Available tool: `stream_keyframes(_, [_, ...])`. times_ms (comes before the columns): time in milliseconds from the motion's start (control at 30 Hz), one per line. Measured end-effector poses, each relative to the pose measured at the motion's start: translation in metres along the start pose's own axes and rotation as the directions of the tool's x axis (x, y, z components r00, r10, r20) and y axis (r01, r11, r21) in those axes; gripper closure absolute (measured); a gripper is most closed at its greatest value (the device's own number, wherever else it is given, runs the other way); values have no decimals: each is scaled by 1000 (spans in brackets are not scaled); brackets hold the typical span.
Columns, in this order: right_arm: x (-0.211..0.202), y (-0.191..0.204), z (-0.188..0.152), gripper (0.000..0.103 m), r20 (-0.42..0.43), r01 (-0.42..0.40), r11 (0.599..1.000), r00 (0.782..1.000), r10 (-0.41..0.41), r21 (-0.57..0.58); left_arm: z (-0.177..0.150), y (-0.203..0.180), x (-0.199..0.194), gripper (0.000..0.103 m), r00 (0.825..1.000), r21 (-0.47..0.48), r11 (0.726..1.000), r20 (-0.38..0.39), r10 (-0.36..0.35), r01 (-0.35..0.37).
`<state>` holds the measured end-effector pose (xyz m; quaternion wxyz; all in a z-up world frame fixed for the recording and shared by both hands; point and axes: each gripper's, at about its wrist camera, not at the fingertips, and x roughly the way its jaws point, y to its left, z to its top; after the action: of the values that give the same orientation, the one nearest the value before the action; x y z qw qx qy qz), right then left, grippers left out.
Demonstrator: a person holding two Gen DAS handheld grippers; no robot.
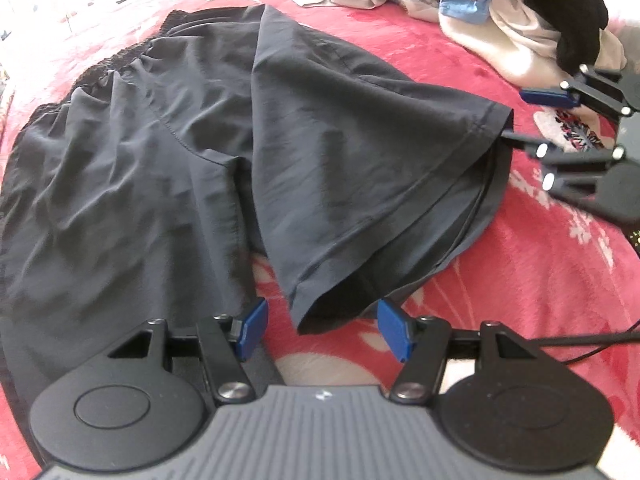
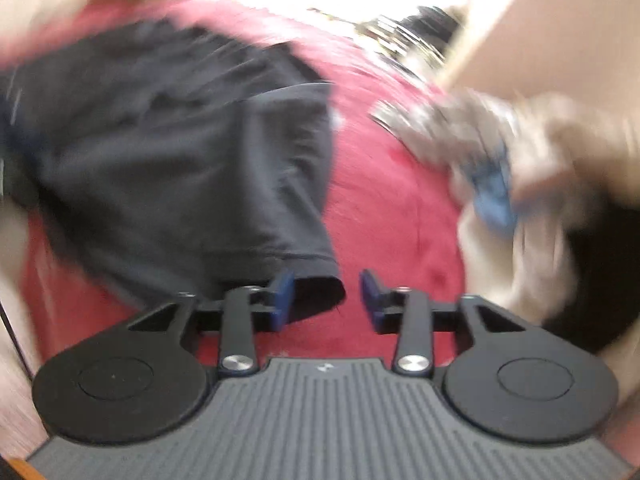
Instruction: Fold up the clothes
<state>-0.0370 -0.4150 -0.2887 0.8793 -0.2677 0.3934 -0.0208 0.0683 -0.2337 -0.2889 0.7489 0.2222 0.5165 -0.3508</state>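
Two tools in play, both with jaws spread and nothing pinched.

Shorts (image 1: 168,168): dark grey, lying on the red bed (image 1: 520,280), filling the left and centre of the left wrist view. Waistband at upper left of that frame, leg hems toward lower right. One leg is laid over the other, so a lengthwise fold looks already made; the top hem sits a little off the lower one.

Left tool (image 1: 322,326): bottom centre of its own frame, blue pads apart. The corner of the upper hem lies between the pads without touching either. Judged: parked there to take or square that corner.

Right tool (image 2: 327,294): bottom centre of the right wrist view, which is badly blurred. Pads apart; the far hem corner sits just beside the left-hand pad, not gripped as far as the blur allows. In the left wrist view the same tool shows at the right edge, one finger close against the hem opening of the shorts.

Pile (image 1: 500,12): unfolded clothes, beige, blue and black, upper right of the left wrist frame, well apart from the shorts. Likely waiting their turn.

Judged step: hems to be aligned, then a crosswise fold toward the waistband.
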Motion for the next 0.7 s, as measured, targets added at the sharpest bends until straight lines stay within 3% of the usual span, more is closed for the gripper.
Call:
stream_keyframes(100, [3, 14, 3, 53, 25, 46, 949, 999, -40, -312, -1, 2, 2, 41, 1000, -5, 1000, -3, 9, -9])
stream_keyframes(200, [11, 26, -3, 53, 21, 42, 875, 999, -36, -482, -1, 5, 4, 41, 1000, -22, 1000, -2, 2, -2])
stream_keyframes(267, [14, 28, -3, 53, 25, 31, 845, 999, -21, -534, -1, 5, 5, 41, 1000, -27, 1000, -1, -1, 1])
stream_keyframes(400, [17, 26, 11, 61, 50, 1, 854, 998, 29, -520, -1, 6, 9, 42, 1000, -33, 999, -6, -6, 6])
stream_keyframes(467, [15, 21, 23, 93, 62, -29, 901, 996, 62, -433, -2, 6, 9, 42, 1000, -42, 999, -5, -12, 12])
stream_keyframes(500, [14, 16, 29, 98, 66, -44, 925, 995, 74, -378, -2, 7, 9, 43, 1000, -47, 999, -4, -16, 16])
stream_keyframes(567, [11, -5, 34, 102, 78, -69, 977, 993, 86, -200, -3, 9, 7, 43, 1000, -61, 998, 1, -32, 32])
stream_keyframes(633, [7, -30, 38, 102, 91, -94, 996, 992, 92, 12, -4, 12, 2, 43, 998, -75, 995, 15, -65, 66])
stream_keyframes(667, [6, -46, 36, 102, 100, -111, 984, 990, 97, 141, -6, 14, -1, 43, 996, -81, 993, 24, -85, 87])
stream_keyframes(700, [7, -67, 26, 102, 111, -136, 943, 988, 107, 303, -7, 16, -5, 43, 994, -86, 990, 32, -106, 109])
